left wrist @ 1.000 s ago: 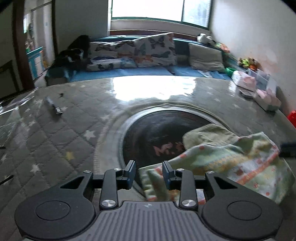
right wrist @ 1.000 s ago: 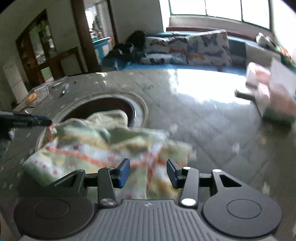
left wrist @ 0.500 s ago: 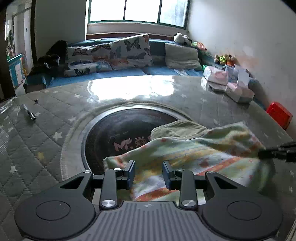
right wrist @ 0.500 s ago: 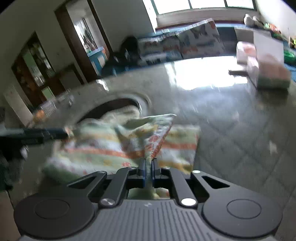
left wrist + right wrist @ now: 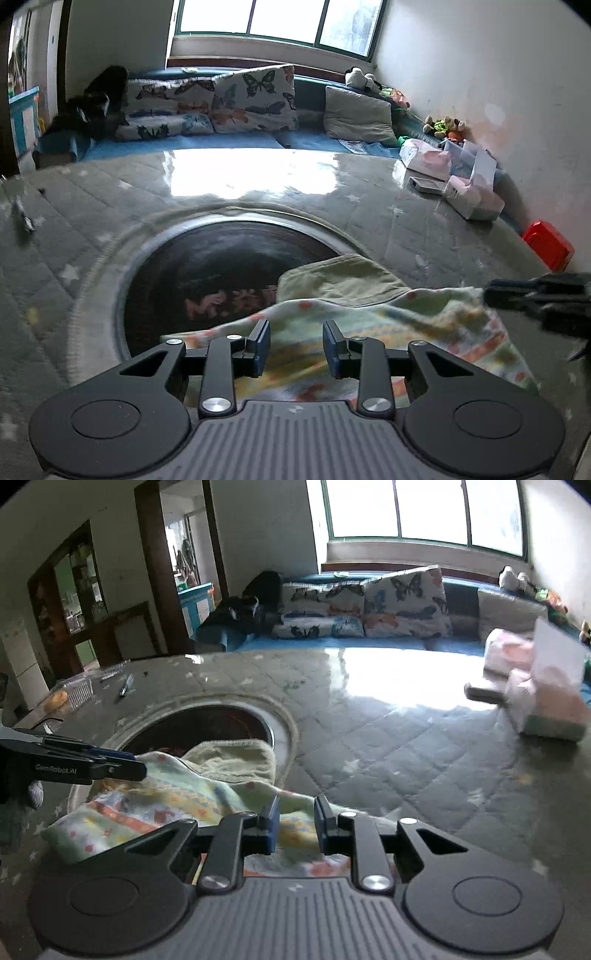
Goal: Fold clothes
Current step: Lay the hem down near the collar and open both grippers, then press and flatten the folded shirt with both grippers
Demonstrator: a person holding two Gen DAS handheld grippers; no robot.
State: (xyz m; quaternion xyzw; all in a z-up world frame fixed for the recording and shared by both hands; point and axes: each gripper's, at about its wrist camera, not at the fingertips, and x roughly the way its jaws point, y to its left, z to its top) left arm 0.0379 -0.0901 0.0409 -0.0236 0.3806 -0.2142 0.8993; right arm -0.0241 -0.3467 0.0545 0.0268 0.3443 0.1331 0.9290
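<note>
patterned cloth (image 5: 424,332) lies rumpled on table (image 5: 406,229), partly over round inset; soft, light, floppy stuff, so pinch hem corners; both hand-held grippers, left (image 5: 296,349) and right (image 5: 294,827), gape over it, nothing held

The near edge of the patterned cloth (image 5: 424,332) hides behind the gripper body; the tissue boxes (image 5: 546,701) look blurry.

Right tool (image 5: 294,825) parted above patterned cloth (image 5: 155,805), left tool (image 5: 125,766) at its far edge
</note>
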